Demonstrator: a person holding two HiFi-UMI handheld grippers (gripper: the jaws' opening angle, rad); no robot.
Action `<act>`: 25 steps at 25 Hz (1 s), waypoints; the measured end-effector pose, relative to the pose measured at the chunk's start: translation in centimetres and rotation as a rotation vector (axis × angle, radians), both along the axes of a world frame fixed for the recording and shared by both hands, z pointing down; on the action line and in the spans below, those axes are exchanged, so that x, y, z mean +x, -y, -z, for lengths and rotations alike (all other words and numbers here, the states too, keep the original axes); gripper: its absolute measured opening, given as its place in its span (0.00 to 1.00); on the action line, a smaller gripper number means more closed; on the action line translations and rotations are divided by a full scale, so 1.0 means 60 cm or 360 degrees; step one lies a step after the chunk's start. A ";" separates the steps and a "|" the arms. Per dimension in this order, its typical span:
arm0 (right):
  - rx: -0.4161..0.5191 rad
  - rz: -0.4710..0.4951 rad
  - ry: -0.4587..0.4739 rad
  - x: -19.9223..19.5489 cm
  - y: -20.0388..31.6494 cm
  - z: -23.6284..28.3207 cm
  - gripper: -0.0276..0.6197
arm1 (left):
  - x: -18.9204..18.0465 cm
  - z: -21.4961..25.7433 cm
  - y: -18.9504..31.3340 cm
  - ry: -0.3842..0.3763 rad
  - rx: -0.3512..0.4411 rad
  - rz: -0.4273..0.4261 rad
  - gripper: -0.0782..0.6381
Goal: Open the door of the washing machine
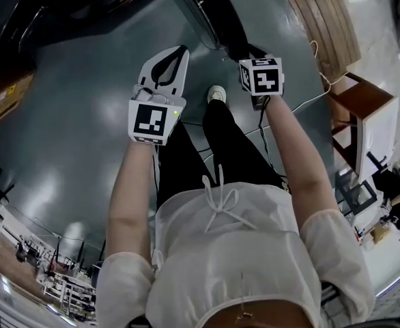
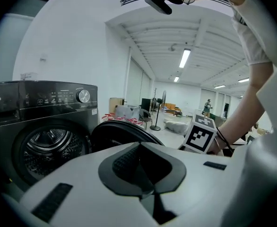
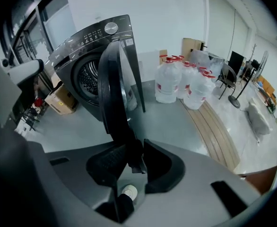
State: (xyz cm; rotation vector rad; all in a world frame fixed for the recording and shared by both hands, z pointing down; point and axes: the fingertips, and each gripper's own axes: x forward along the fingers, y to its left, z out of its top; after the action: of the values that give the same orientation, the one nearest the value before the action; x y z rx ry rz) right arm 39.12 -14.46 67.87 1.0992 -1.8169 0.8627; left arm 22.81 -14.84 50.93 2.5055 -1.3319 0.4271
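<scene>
A dark grey washing machine [image 2: 48,103] stands at the left of the left gripper view, its drum [image 2: 51,148] showing. The round door [image 2: 122,134] is swung well out from the front. The right gripper view meets the door [image 3: 115,93] edge-on, and its lower edge runs down between the jaws of my right gripper [image 3: 129,162], which are shut on it. From the head, the door [image 1: 203,9] is at the top, just beyond the right gripper's marker cube [image 1: 261,76]. My left gripper [image 1: 181,48] hangs beside it in the air, tips together, holding nothing.
Several large water bottles [image 3: 183,86] stand right of the machine, and a cardboard box [image 3: 63,100] lies to its left. A wooden board strip [image 1: 323,19] and a brown-and-white cabinet [image 1: 374,125] are at the right. A white cable [image 1: 302,104] crosses the floor. My shoe [image 1: 216,94] is under the grippers.
</scene>
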 end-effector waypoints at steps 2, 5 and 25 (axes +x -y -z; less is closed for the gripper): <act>0.0027 0.0042 0.0006 0.019 0.015 0.001 0.20 | 0.016 0.001 -0.002 -0.0011 0.0013 0.0030 0.14; 0.0033 0.0088 0.0010 0.046 0.034 0.002 0.20 | 0.037 0.001 -0.004 -0.0020 0.0020 0.0073 0.14; 0.0096 0.0197 -0.0149 0.158 0.145 0.012 0.21 | 0.079 -0.015 0.009 -0.0059 -0.0028 0.0237 0.14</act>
State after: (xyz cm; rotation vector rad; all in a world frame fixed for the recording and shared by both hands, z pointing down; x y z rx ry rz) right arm 48.63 -23.13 67.15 1.0353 -1.8225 0.6766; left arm 27.52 -15.39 51.81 2.3680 -1.4812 0.3560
